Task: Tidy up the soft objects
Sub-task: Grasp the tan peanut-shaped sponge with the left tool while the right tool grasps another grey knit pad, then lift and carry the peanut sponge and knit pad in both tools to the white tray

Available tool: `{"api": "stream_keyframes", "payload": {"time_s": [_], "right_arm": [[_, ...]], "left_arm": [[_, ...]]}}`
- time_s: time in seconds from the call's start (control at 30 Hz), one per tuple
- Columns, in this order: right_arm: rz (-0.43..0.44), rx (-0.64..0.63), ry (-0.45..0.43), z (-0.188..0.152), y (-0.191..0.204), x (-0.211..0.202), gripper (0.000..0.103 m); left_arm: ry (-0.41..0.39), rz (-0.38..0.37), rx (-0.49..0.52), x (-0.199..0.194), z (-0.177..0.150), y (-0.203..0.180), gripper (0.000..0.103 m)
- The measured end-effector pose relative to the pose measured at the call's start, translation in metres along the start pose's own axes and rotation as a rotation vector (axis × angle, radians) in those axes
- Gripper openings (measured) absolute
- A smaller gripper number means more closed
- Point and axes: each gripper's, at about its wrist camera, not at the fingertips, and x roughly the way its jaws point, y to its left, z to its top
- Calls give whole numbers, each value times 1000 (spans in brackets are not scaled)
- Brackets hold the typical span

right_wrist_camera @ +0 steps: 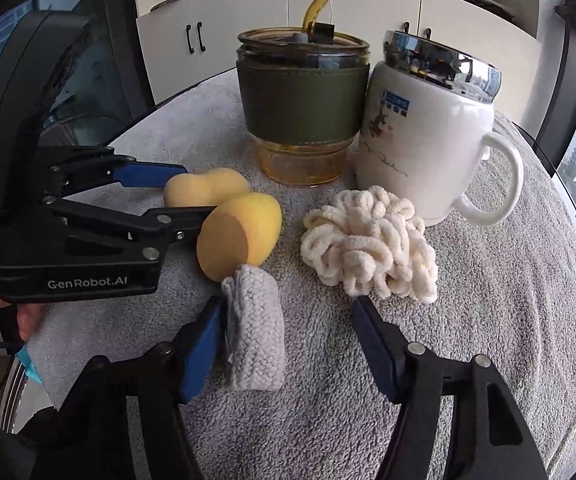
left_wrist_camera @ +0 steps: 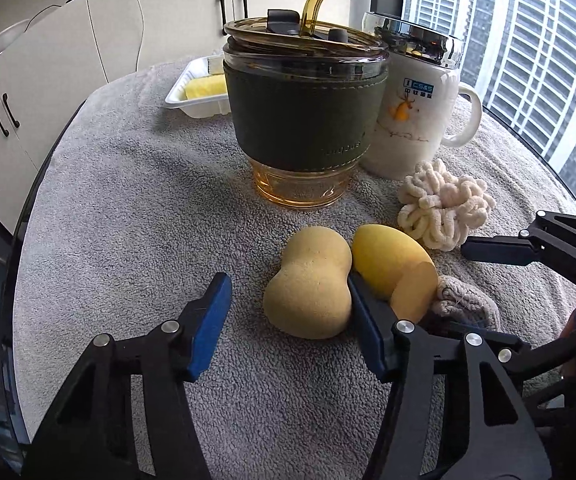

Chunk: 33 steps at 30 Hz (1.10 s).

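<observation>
While the left gripper (left_wrist_camera: 289, 304) stands with jaws released around the peanut-shaped sponge (left_wrist_camera: 309, 284), its right finger is wedged between that sponge and the yellow egg sponge (left_wrist_camera: 387, 266), its left finger well clear on the towel (left_wrist_camera: 128, 220); close evenly, so the soft body is pinched at its waist and not squashed askew, then lift straight to avoid dragging the egg sponge along. Right gripper (right_wrist_camera: 286, 340): jaws released, left pad touching the grey knitted piece (right_wrist_camera: 254, 332); nothing held. Adjacent: cream chenille scrunchie (right_wrist_camera: 367, 248), just beside the white mug (right_wrist_camera: 427, 140); amber tumbler with green sleeve (left_wrist_camera: 303, 116) behind the sponges. Farther back: white tray (left_wrist_camera: 180, 96), likely destination; route the sponge left of the tumbler.
</observation>
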Motion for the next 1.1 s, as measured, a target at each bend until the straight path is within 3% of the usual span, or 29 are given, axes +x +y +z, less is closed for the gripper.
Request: {"api": "stream_keyframes", "payload": {"time_s": [0.23, 0.33, 0.57, 0.83, 1.1], "right_arm": [[9, -24, -9, -1, 6, -6, 25], [10, -34, -17, -3, 7, -13, 25], [10, -6, -51, -5, -2, -35, 24], [-48, 44, -83, -4, -12, -57, 24], [-123, 82, -157, 18, -45, -88, 24]], "left_arm": [[9, -8, -20, 3, -6, -1, 53], [-3, -31, -28, 1, -5, 0, 35], [-46, -45, -77, -14, -9, -3, 33], [-149, 45, -177, -57, -6, -7, 33], [-211, 76, -166, -81, 22, 0, 33]]}}
